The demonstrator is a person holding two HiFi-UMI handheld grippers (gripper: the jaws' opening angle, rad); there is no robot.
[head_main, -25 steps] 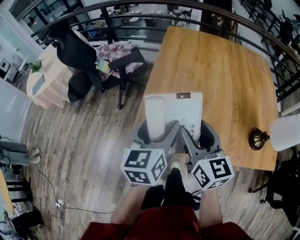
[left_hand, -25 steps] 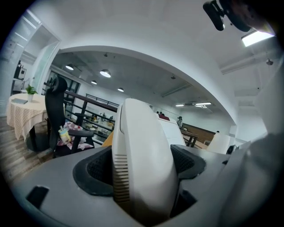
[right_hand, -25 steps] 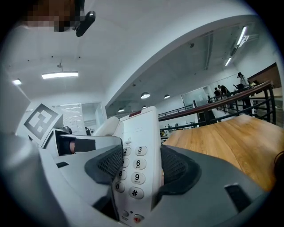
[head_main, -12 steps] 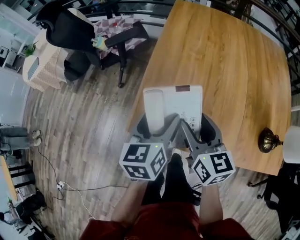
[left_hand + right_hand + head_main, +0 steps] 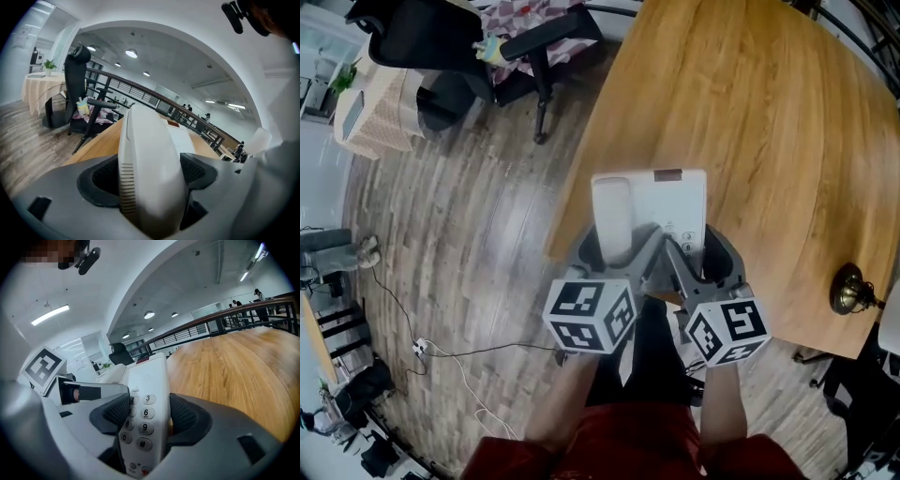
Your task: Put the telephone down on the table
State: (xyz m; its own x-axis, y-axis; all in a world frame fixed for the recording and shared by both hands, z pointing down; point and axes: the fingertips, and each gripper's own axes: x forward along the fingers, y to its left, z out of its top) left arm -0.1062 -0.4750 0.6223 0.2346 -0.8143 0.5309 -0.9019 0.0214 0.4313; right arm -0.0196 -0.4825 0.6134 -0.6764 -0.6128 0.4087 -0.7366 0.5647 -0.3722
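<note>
A white desk telephone (image 5: pixel 661 208) with its handset (image 5: pixel 612 217) on the left and a keypad on the right hangs over the near left corner of the wooden table (image 5: pixel 750 122). My left gripper (image 5: pixel 609 251) is shut on the handset side (image 5: pixel 147 164). My right gripper (image 5: pixel 692 255) is shut on the keypad side (image 5: pixel 145 416), its pads against both faces. Whether the phone touches the tabletop cannot be told.
A small brass bell (image 5: pixel 849 289) stands near the table's right front edge. A black office chair (image 5: pixel 464 42) with cloths on it and a cloth-covered side table (image 5: pixel 366 108) stand on the wood floor at the left. A cable (image 5: pixel 441 352) trails across the floor.
The head view has shifted forward: table and phone now sit higher and closer beneath me. Both grippers keep the same hold on the telephone.
</note>
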